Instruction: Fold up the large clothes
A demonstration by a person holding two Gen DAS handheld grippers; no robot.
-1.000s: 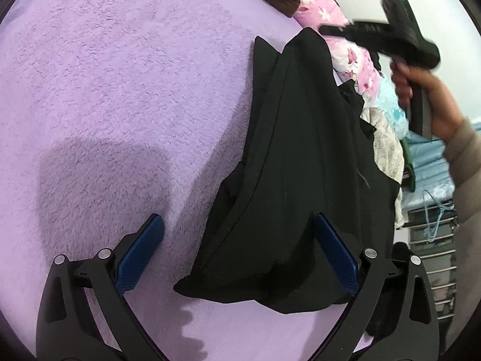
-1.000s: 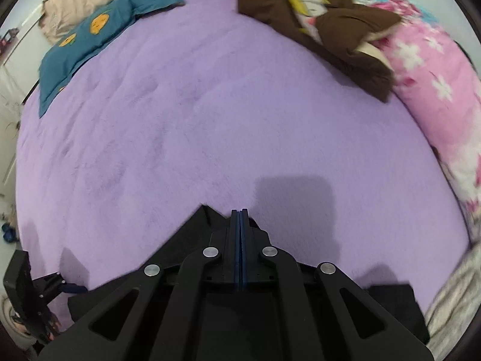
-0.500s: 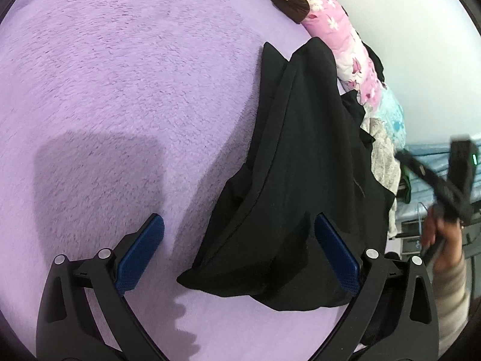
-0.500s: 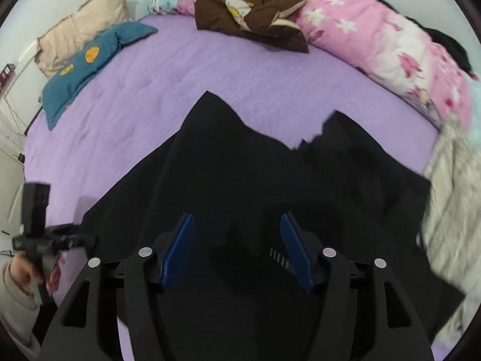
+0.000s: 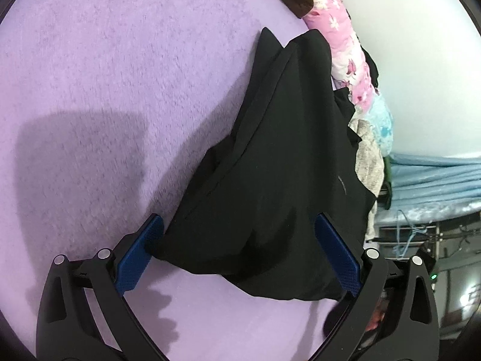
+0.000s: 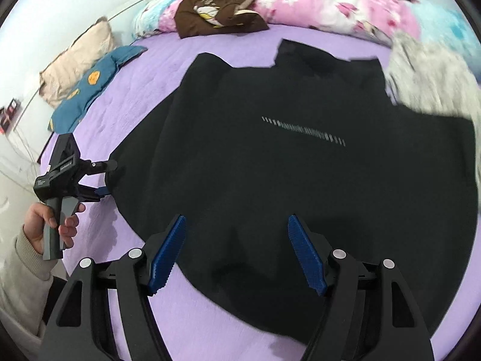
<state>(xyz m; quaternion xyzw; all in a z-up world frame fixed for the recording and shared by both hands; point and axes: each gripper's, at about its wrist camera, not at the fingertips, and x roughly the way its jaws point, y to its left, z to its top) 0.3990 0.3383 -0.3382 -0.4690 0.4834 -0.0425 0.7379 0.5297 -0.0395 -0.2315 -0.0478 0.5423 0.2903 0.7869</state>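
Observation:
A large black garment [image 6: 285,156] with a thin white printed line lies spread on the purple bed cover [image 6: 168,54]. It also shows in the left wrist view [image 5: 279,162], partly doubled over itself. My left gripper [image 5: 237,252] is open, its blue pads on either side of the garment's near corner. It also shows in the right wrist view [image 6: 102,177], held by a hand at the garment's left edge. My right gripper [image 6: 236,249] is open and empty, low over the garment's near hem.
A pink floral quilt [image 6: 330,3] and a brown garment [image 6: 216,12] lie along the far edge of the bed. A grey-white garment [image 6: 433,75] lies at the right, a blue cloth [image 6: 90,90] and a beige pillow [image 6: 75,60] at the left.
My right gripper opened and swung from over the bare bed cover down to the garment's near hem. My left gripper stayed open and shifted right, closer to the garment's corner.

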